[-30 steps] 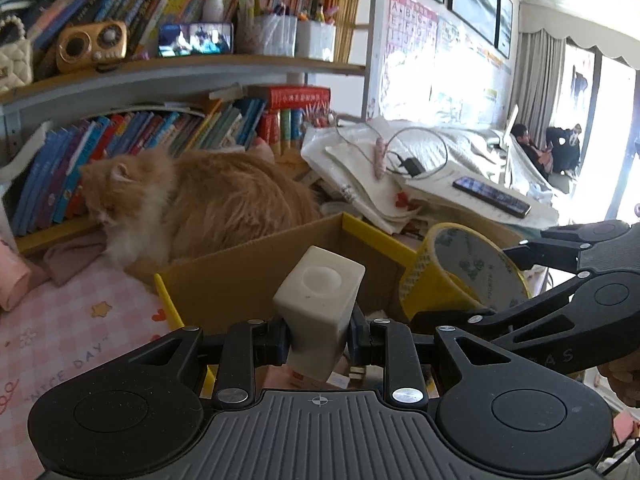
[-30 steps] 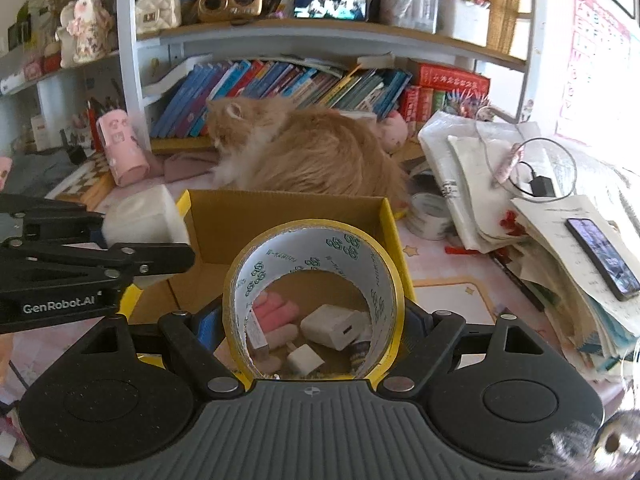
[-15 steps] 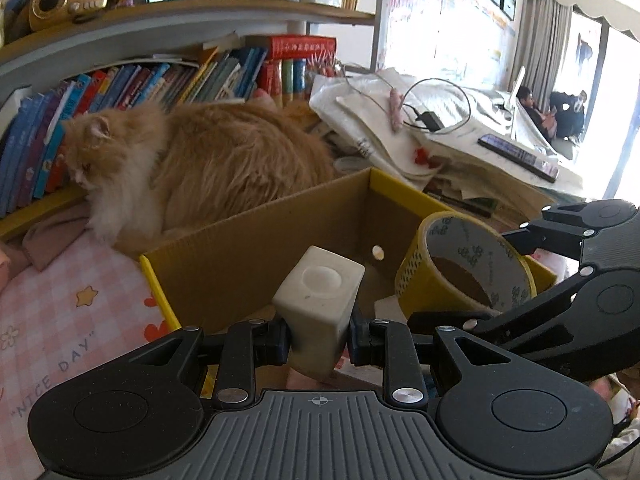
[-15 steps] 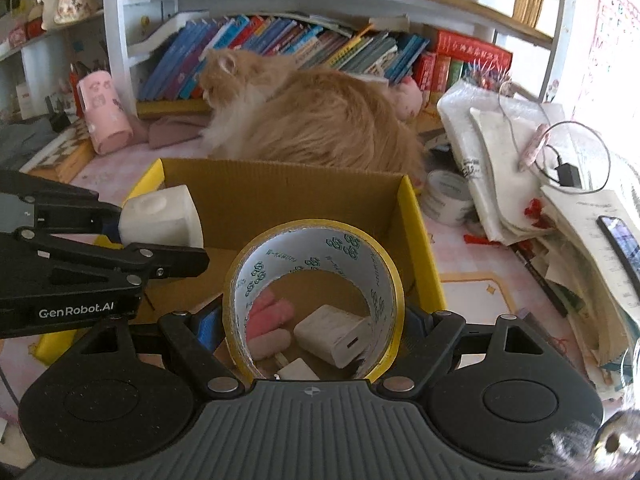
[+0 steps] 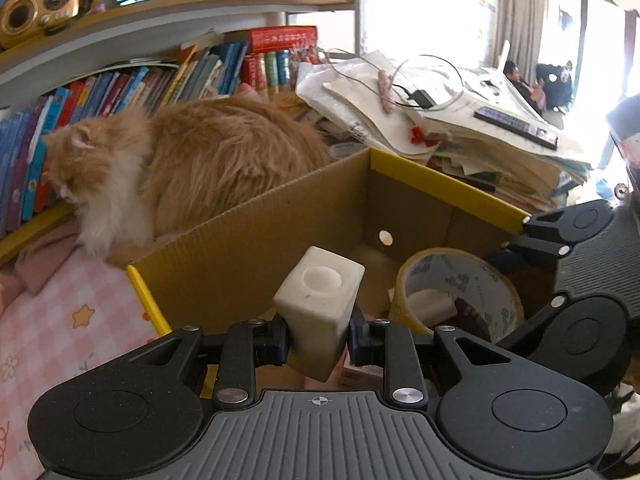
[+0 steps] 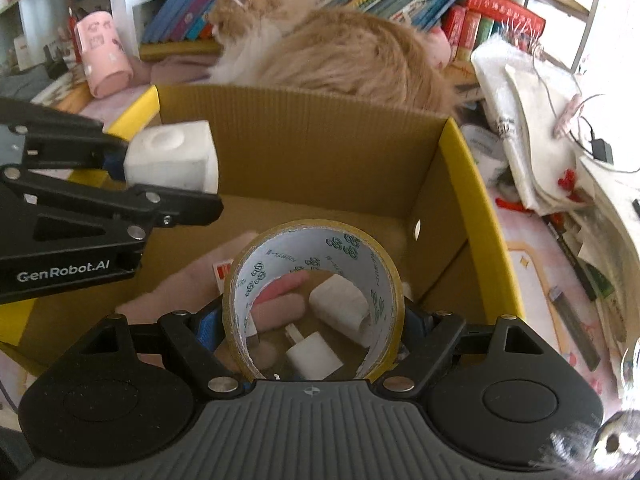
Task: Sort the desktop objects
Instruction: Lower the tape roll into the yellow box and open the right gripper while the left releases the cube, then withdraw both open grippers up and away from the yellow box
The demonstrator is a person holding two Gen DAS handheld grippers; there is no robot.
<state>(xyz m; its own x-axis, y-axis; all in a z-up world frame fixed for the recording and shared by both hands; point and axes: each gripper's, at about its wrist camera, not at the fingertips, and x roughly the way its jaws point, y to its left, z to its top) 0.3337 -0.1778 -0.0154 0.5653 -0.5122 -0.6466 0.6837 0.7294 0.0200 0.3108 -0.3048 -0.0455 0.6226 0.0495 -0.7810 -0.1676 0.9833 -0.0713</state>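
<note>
Now lower and farther forward than a second ago: both claws over the open cardboard box (image 6: 304,148) instead of above its near rim, shelf tops gone from view. Tape roll (image 6: 314,300) down among the box's contents, where before it rode higher.

Yellow-edged walls close on the right and far sides; bare floor along the far wall. Orange cat (image 5: 192,168) lying just beyond the far wall, paper pile (image 5: 452,120) just beyond the right wall, pink checked tabletop (image 5: 60,332) to the left.

Left claw (image 5: 318,338) clamped on a white block (image 5: 320,304), held above the box's left part. Right claw (image 6: 314,334) spread wide, gripping the tape roll upright; white adapter (image 6: 312,354) and pink items visible through its core.
</note>
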